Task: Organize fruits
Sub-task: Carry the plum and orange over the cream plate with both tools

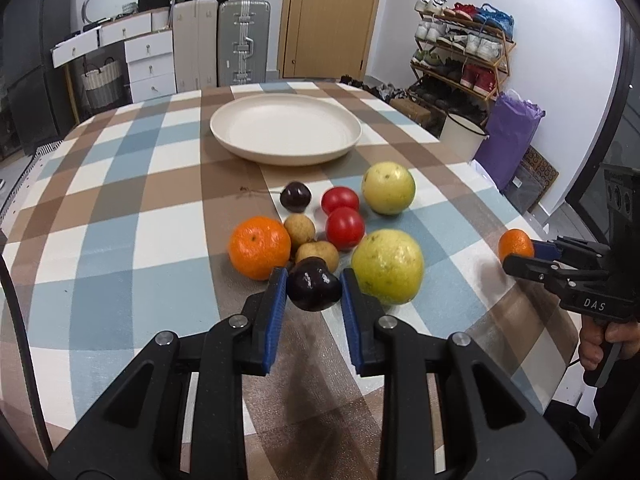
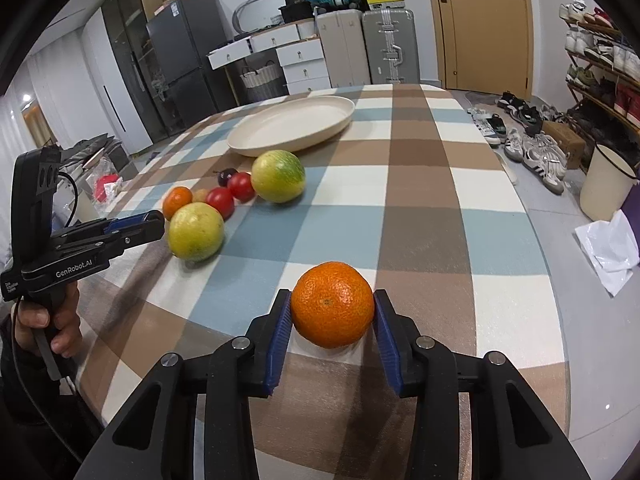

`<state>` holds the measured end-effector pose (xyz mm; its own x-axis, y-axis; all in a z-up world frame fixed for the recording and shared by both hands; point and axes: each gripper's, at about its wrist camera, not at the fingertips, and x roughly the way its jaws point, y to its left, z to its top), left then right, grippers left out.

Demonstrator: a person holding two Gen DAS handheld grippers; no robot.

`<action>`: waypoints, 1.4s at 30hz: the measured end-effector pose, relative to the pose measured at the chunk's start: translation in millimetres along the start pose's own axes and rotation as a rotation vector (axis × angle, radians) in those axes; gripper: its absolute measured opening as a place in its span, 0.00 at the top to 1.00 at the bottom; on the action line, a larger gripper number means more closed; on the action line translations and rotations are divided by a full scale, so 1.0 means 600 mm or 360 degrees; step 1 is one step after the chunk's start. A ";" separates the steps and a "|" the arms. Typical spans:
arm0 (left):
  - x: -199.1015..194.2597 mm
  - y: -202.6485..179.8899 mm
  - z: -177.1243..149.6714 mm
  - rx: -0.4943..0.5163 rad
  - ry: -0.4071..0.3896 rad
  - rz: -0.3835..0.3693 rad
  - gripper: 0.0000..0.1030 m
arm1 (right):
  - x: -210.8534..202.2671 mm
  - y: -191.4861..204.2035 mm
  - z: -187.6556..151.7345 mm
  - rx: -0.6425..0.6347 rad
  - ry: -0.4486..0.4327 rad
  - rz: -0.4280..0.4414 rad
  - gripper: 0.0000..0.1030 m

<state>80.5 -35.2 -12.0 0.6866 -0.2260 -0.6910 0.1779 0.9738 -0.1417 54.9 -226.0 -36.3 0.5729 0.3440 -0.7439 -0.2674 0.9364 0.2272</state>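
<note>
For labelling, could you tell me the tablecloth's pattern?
The tablecloth is checked in brown, blue and white, clearest from the right wrist.

Small brown fruits [image 1: 316,254] half hidden (behind dark plum [image 1: 314,289]).

The left black two-finger gripper with blue pads [image 1: 314,286] points steeply downward, its jaws clamped on a dark purple plum [image 1: 313,286]. The right black, blue-padded gripper [image 2: 332,306] tilts down likewise, pads pressed against a small orange mandarin [image 2: 332,304]. Bare hands [image 2: 48,320] grasp each gripper's pistol handle.

Dark plum [image 1: 313,289] lifted between blue pads, orange [image 2: 332,304] pinched likewise, cream plate [image 1: 224,136] bare
</note>
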 end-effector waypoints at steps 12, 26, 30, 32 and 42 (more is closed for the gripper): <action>-0.053 0.028 0.056 -0.0102 -0.0210 0.0127 0.77 | -0.022 0.036 0.080 -0.0018 -0.0178 0.0164 0.61; -0.036 0.051 0.119 -0.0172 -0.0305 0.0218 0.77 | -0.010 0.046 0.166 -0.0017 -0.0242 0.0177 0.61; -0.020 0.054 0.135 -0.0165 -0.0320 0.0243 0.77 | -0.001 0.045 0.188 -0.0012 -0.0241 0.0180 0.61; -0.010 0.057 0.145 -0.0174 -0.0309 0.0232 0.77 | 0.005 0.045 0.199 -0.0018 -0.0236 0.0172 0.61; 0.028 0.068 0.177 -0.0172 -0.0295 0.0250 0.77 | 0.039 0.047 0.253 -0.0021 -0.0214 0.0167 0.61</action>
<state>174.0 -1.9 46.1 0.8190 -0.0627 -0.5704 -0.0108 0.9922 -0.1246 178.4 -181.0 47.9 0.6397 0.4468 -0.6254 -0.3409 0.8942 0.2900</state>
